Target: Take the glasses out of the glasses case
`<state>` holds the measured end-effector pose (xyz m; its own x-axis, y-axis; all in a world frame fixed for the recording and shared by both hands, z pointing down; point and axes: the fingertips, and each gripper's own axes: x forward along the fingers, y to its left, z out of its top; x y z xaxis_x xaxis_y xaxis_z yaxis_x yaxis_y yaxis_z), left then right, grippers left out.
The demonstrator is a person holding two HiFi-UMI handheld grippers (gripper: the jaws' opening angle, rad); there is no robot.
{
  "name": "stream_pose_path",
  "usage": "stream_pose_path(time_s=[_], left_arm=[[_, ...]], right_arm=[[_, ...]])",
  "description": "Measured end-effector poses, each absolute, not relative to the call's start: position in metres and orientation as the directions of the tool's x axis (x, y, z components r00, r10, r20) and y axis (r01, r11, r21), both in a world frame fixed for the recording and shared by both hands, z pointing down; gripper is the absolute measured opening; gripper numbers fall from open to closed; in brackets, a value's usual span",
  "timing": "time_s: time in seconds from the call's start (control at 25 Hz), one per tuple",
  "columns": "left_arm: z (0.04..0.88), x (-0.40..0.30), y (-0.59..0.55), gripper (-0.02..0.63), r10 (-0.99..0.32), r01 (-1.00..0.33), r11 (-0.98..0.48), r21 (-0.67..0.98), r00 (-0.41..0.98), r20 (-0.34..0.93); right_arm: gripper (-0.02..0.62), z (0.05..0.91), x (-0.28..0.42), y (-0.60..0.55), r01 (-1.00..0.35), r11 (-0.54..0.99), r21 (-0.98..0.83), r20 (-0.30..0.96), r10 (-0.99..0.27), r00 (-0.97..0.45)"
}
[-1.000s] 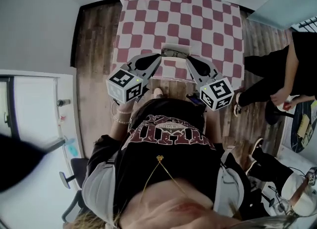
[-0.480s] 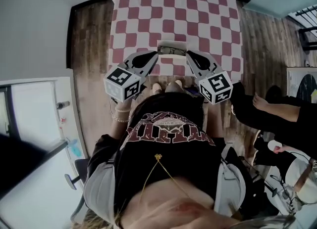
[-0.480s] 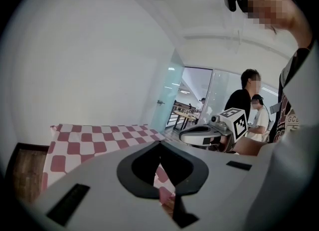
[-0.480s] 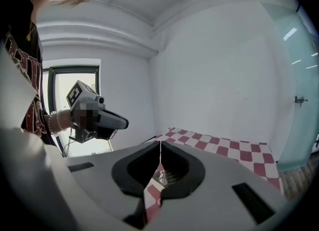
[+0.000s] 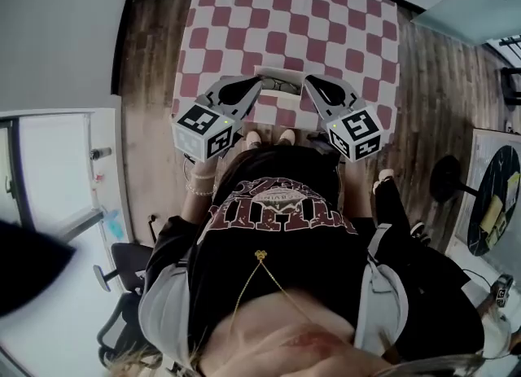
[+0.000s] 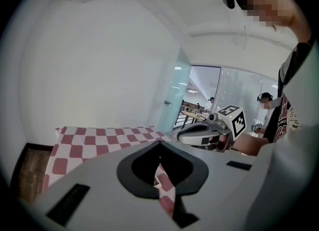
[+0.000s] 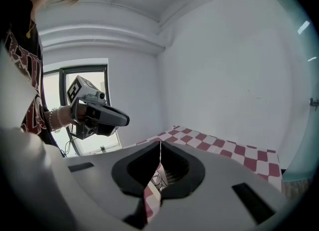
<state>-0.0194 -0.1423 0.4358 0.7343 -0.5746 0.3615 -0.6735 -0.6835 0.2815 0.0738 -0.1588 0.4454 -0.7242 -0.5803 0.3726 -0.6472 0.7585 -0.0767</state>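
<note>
Holding the left gripper [image 5: 259, 83] and the right gripper [image 5: 308, 81] over the near edge of the checked table [image 5: 326, 25], tips angled inward toward one another. Pressing each pair of jaws together tip to tip, with nothing clamped between. Flanking the open glasses case [image 5: 275, 70], set on the cloth between the two tips, with the glasses [image 5: 282, 85] lying inside. Looking along the right gripper's closed jaws onto the glasses through the gap behind the tips; along the left's, onto checked cloth only
</note>
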Motion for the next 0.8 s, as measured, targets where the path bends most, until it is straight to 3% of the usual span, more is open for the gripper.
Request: stream_pose_path(time_s=[0.4,0.8], left_arm=[[0.451,-0.017,-0.143,0.0,-0.604,-0.718,-0.64,0.274,0.691,0.397],[0.446,-0.021,-0.168,0.0,-0.528,-0.64,-0.715,0.282,0.758,0.383]], right_arm=[[0.02,0.461,0.077,-0.161,-0.589,0.804,-0.076,0.403,-0.516,-0.756],[0.02,0.463,0.065,-0.172,-0.657,0.747,-0.097,0.398,-0.576,-0.714]])
